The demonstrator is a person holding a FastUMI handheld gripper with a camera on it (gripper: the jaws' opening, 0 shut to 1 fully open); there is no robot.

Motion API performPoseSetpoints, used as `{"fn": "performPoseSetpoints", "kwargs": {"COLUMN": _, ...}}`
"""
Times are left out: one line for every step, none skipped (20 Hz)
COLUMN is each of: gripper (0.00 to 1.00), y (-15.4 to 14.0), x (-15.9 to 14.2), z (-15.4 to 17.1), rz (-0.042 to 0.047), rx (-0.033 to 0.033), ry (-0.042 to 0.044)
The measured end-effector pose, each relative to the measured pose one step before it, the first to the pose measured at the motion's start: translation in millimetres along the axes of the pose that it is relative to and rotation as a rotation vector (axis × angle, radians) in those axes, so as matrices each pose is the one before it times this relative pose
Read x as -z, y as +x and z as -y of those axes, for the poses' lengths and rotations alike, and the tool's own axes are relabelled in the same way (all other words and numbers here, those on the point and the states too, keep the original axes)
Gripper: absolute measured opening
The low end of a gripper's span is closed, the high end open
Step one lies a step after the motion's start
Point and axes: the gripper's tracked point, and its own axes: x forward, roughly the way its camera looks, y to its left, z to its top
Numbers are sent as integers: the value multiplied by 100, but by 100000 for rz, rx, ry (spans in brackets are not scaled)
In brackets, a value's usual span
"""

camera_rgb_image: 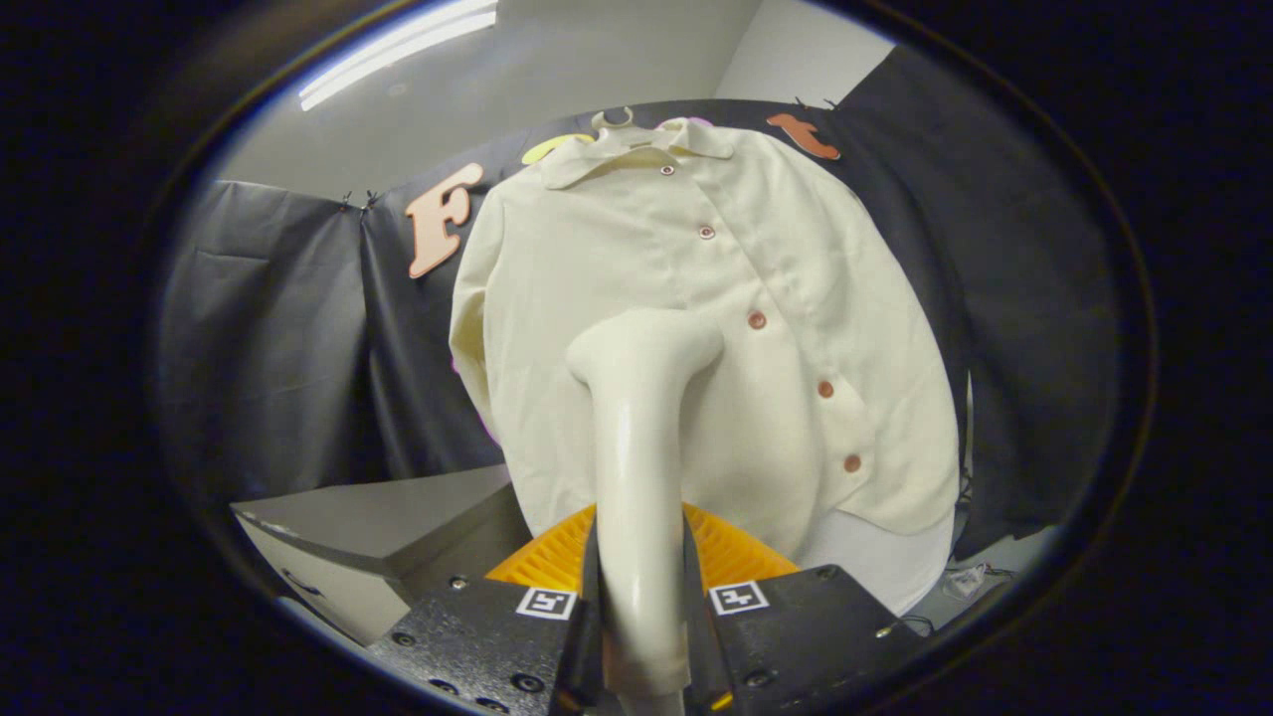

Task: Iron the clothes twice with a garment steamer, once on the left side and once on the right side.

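Observation:
A cream button-up shirt [636,259] hangs on a hanger [614,118] against the booth wall, its brown buttons running down to the right of centre. My gripper [641,607] is shut on the handle of a cream garment steamer [636,447]. The steamer rises straight from between the fingers. Its head [646,348] sits in front of the shirt's middle, left of the button line; I cannot tell whether it touches the cloth.
A pale grey box or table corner [378,517] stands low to the left of the shirt. Cables [970,577] lie on the surface at the lower right, beyond the shirt's hem. Black cloth [269,338] walls in the space behind.

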Motion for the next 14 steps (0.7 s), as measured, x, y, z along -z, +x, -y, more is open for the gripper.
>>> {"fn": "performPoseSetpoints", "kwargs": {"gripper": 34, "y": -258, "x": 1083, "z": 317, "rz": -1456, "rx": 260, "ry": 300}}
{"fn": "performPoseSetpoints", "kwargs": {"gripper": 34, "y": -159, "x": 1058, "z": 208, "rz": -1438, "rx": 230, "ry": 518}}
{"fn": "performPoseSetpoints", "kwargs": {"gripper": 34, "y": -127, "x": 1220, "z": 214, "rz": -1850, "rx": 141, "ry": 664}}
{"fn": "performPoseSetpoints", "kwargs": {"gripper": 34, "y": -356, "x": 1211, "z": 350, "rz": -1584, "rx": 63, "ry": 403}}
{"fn": "performPoseSetpoints", "kwargs": {"gripper": 34, "y": -167, "x": 1102, "z": 245, "rz": -1461, "rx": 195, "ry": 102}}
{"fn": "performPoseSetpoints", "kwargs": {"gripper": 34, "y": -5, "x": 1088, "z": 310, "rz": -1213, "rx": 295, "ry": 408}}
{"fn": "performPoseSetpoints", "kwargs": {"gripper": 34, "y": -138, "x": 1079, "z": 365, "rz": -1746, "rx": 204, "ry": 588}}
{"fn": "performPoseSetpoints", "kwargs": {"gripper": 34, "y": -223, "x": 1036, "z": 425, "rz": -1122, "rx": 194, "ry": 797}}
{"fn": "performPoseSetpoints", "kwargs": {"gripper": 35, "y": -159, "x": 865, "z": 416, "rz": -1123, "rx": 305, "ry": 1196}}
{"fn": "performPoseSetpoints", "kwargs": {"gripper": 35, "y": -147, "x": 1064, "z": 287, "rz": -1380, "rx": 126, "ry": 871}}
{"fn": "performPoseSetpoints", "kwargs": {"gripper": 35, "y": -183, "x": 872, "z": 357, "rz": -1264, "rx": 219, "ry": 139}}
{"fn": "performPoseSetpoints", "kwargs": {"gripper": 35, "y": -183, "x": 764, "z": 322, "rz": -738, "rx": 268, "ry": 143}}
{"fn": "performPoseSetpoints", "kwargs": {"gripper": 35, "y": -113, "x": 646, "z": 261, "rz": -733, "rx": 158, "ry": 491}}
{"fn": "performPoseSetpoints", "kwargs": {"gripper": 35, "y": -113, "x": 782, "z": 225, "rz": -1077, "rx": -13, "ry": 525}}
